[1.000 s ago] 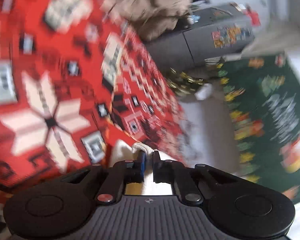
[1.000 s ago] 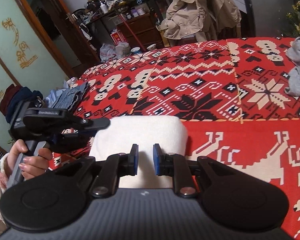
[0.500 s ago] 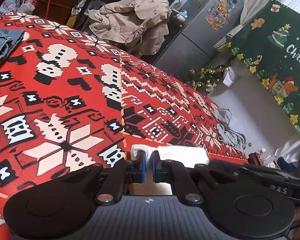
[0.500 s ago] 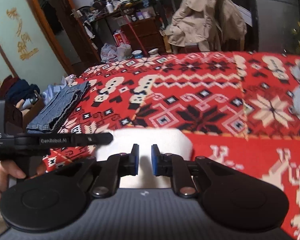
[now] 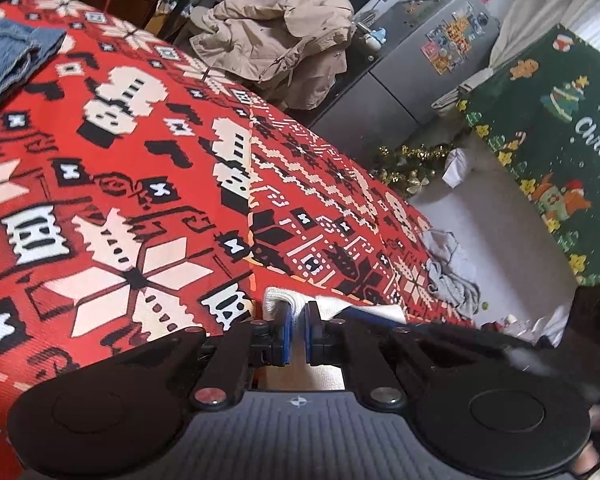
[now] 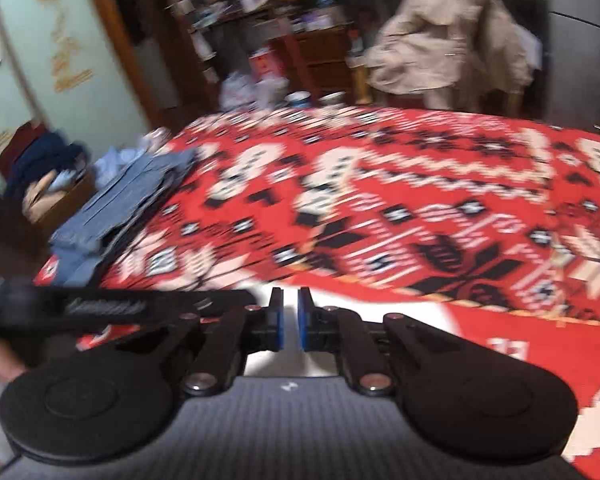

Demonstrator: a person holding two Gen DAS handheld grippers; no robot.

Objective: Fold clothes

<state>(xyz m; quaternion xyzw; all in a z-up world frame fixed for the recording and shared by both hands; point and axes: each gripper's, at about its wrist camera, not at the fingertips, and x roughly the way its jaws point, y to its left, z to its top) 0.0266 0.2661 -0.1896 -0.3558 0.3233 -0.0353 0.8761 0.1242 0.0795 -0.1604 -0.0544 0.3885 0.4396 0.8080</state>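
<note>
A folded white cloth (image 5: 334,306) lies at the near edge of the red patterned blanket (image 5: 148,168). My left gripper (image 5: 296,322) is shut on the cloth's thick rolled left corner. Right beside it, the right tool's black housing (image 5: 460,344) reaches in over the same cloth. The right wrist view is blurred. In it my right gripper (image 6: 290,316) is closing, its blue pads a narrow slit apart with the white cloth (image 6: 360,300) filling the gap. The left tool's dark housing (image 6: 120,306) sits just left of it.
Folded blue jeans (image 6: 120,208) lie at the blanket's far left edge, and a crumpled grey garment (image 5: 448,276) at its right edge. A beige jacket (image 5: 276,44) hangs on a chair behind. A grey fridge (image 5: 416,64) and a green Christmas hanging (image 5: 560,128) stand to the right.
The right gripper's pads have drawn much closer together over the white cloth, and that gripper has slid toward the left one. The left gripper keeps its pinch while its view rolls.
</note>
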